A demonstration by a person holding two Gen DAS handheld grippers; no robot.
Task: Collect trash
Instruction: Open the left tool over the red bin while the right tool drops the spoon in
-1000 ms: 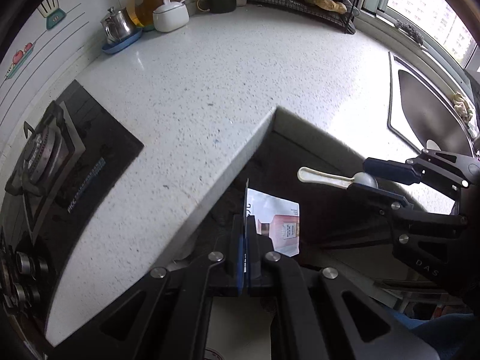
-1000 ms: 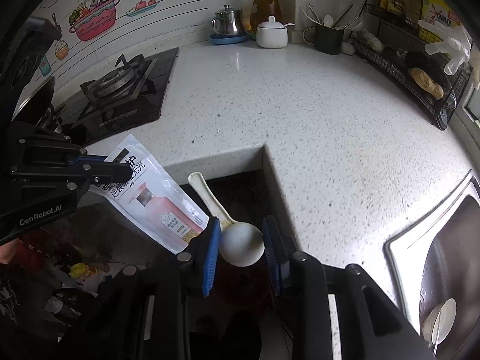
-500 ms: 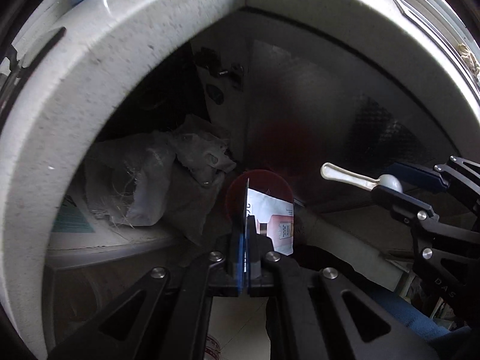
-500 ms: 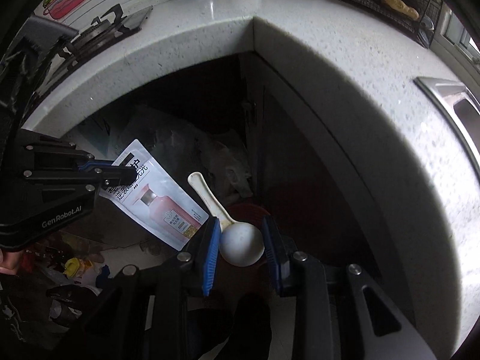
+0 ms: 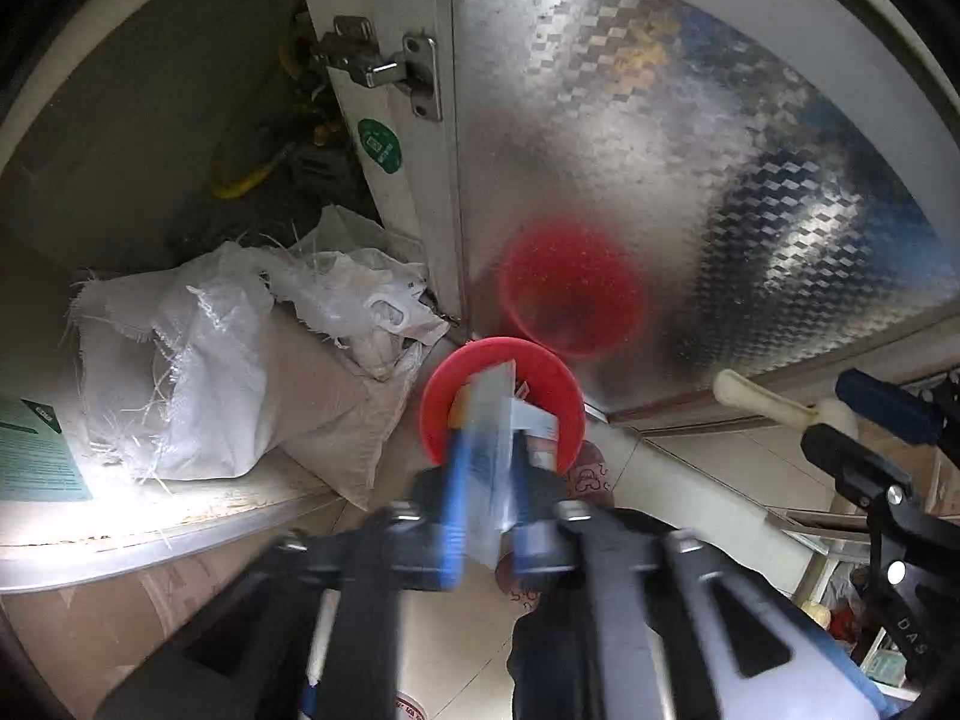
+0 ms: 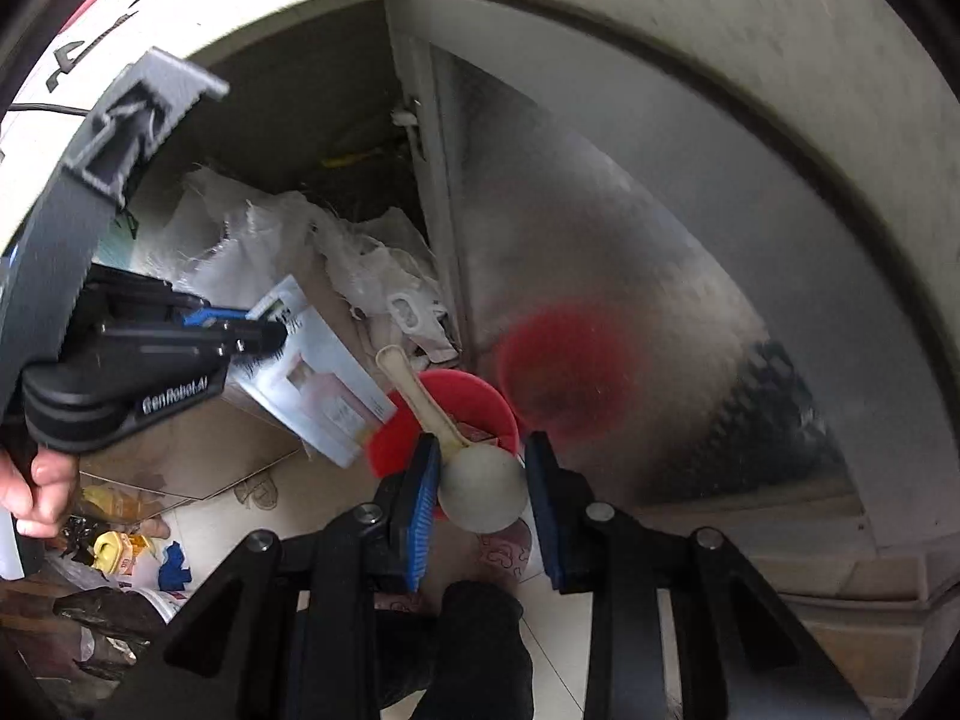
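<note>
A red trash bin stands on the floor by the cabinet door; it also shows in the right wrist view. My left gripper is shut on a white sachet with a pink bottle print, held just above the bin's near rim. The sachet and left gripper show at left in the right wrist view. My right gripper is shut on a white plastic spoon, its handle pointing over the bin. The spoon shows at right in the left wrist view.
White woven sacks fill the open cabinet left of the bin. A shiny patterned cabinet door stands behind the bin and reflects it. Trash lies on the floor at lower left. The counter edge curves overhead.
Both grippers have dropped from counter height to floor level in front of the cabinet. The red bin has come into view, and the sachet and spoon now hang over it.
</note>
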